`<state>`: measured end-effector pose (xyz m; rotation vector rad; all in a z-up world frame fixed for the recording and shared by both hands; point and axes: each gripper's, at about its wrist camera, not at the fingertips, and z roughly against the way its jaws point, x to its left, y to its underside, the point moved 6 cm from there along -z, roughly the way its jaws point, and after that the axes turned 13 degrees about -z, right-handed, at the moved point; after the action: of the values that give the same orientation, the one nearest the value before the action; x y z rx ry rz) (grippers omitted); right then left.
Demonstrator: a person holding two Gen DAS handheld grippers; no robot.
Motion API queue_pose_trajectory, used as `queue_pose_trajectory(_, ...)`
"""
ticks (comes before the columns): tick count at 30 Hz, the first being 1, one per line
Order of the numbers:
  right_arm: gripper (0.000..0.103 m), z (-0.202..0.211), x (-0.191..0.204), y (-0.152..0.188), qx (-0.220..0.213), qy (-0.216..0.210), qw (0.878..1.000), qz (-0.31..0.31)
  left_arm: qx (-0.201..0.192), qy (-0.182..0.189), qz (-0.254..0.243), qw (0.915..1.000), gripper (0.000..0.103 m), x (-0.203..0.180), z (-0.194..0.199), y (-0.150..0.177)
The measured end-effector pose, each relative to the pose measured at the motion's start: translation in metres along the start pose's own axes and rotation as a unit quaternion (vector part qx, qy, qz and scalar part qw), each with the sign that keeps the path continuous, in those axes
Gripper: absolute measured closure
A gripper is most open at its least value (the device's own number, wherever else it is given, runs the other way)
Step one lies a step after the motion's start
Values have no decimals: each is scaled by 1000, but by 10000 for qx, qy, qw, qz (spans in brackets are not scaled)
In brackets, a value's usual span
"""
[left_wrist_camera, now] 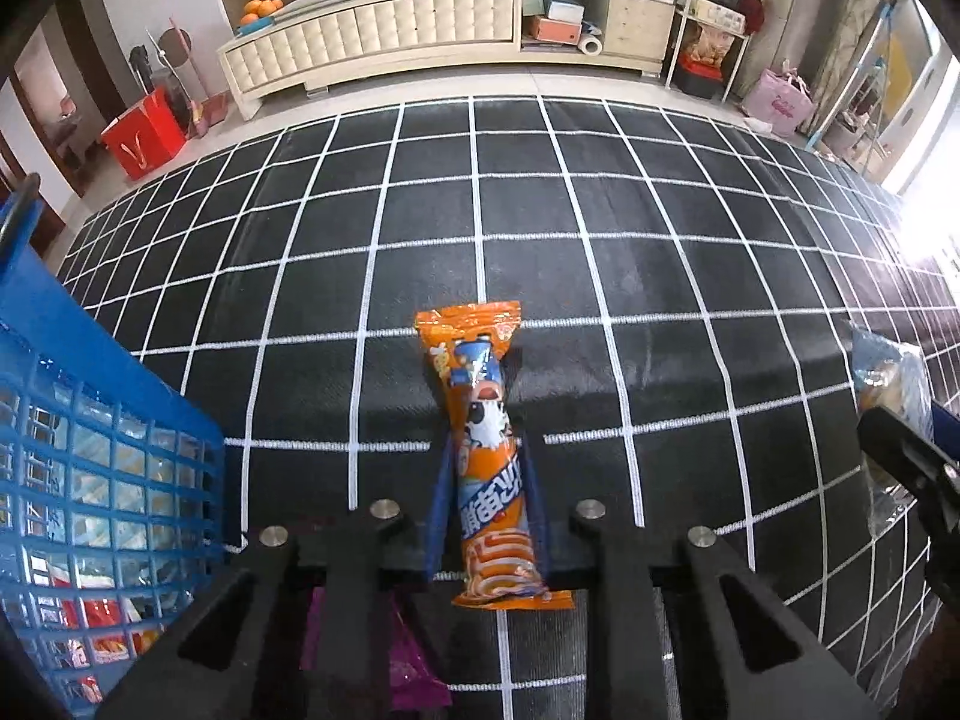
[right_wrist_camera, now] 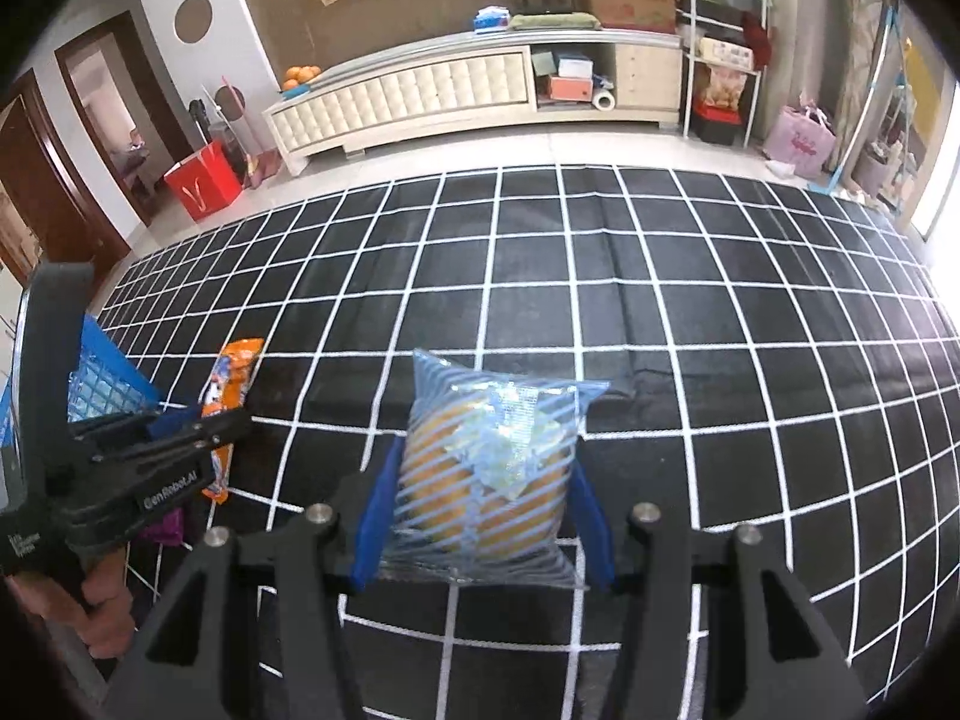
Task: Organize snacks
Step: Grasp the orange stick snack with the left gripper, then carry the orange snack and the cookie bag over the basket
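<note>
The left gripper (left_wrist_camera: 487, 483) clenched an orange snack bar (left_wrist_camera: 487, 456) lengthwise just right of the blue basket (left_wrist_camera: 90, 420), nearer it than the right gripper (right_wrist_camera: 483, 480), which grasped a striped bun packet (right_wrist_camera: 486, 468).

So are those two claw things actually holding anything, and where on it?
Yes. The left gripper pinches the orange snack stick around its middle. The right gripper squeezes the blue-striped bun bag by its two sides.

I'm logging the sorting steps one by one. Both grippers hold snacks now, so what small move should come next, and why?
Probably swing the left gripper leftward over the blue basket and release. It is shut on the orange snack pack, and the basket, already holding packets, sits just beside it.
</note>
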<state>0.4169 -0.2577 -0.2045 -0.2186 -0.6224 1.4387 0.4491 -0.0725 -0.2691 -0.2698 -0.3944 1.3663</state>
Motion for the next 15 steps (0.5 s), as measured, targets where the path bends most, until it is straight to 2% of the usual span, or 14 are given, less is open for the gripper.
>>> queue_pose_trajectory(5,45,5,8,-1,7,29,10000,6,-42,242,296,9993,88,2,12,5)
queue_pose_trajectory(9,45,24,16,4,-40,34,10000,27,-400,371,172,9984,89,-6,45,6)
queue_pose_trajectory(15,45,60,39,8,-215,-19,9997,153,-735,482,-64,9961,89,-18,95,17)
